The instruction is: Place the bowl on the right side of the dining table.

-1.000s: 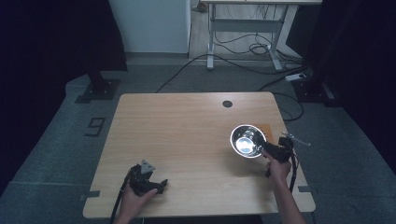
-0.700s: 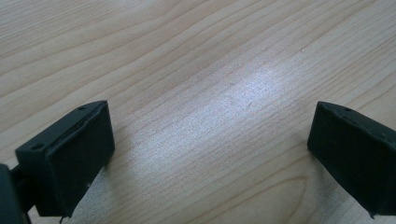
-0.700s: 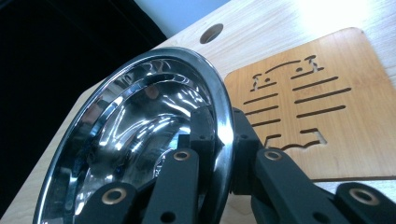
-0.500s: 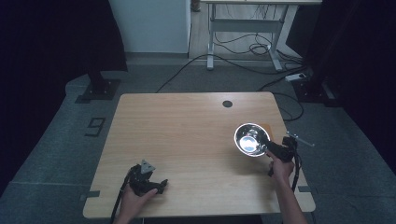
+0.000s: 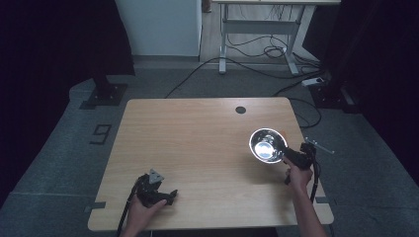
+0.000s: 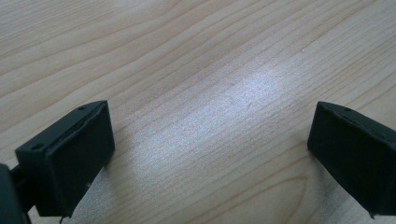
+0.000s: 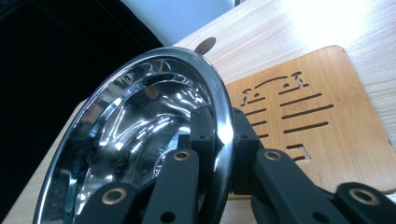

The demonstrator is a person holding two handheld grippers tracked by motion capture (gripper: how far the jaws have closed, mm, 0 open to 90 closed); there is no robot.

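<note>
We have carried the steel bowl [image 5: 267, 144] slightly rightward, our right gripper [image 5: 291, 157] clamping its rim, tilted above the slotted wooden trivet [image 7: 306, 130] near the tabletop [image 5: 197, 148] edge; likely setting down next. Our left gripper [image 5: 157, 192] rests wide open, empty.

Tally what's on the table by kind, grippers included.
Steel bowl: 1
Wooden trivet: 1
Grippers: 2, left gripper open, right gripper clamped on the bowl's rim
Total: 4
</note>
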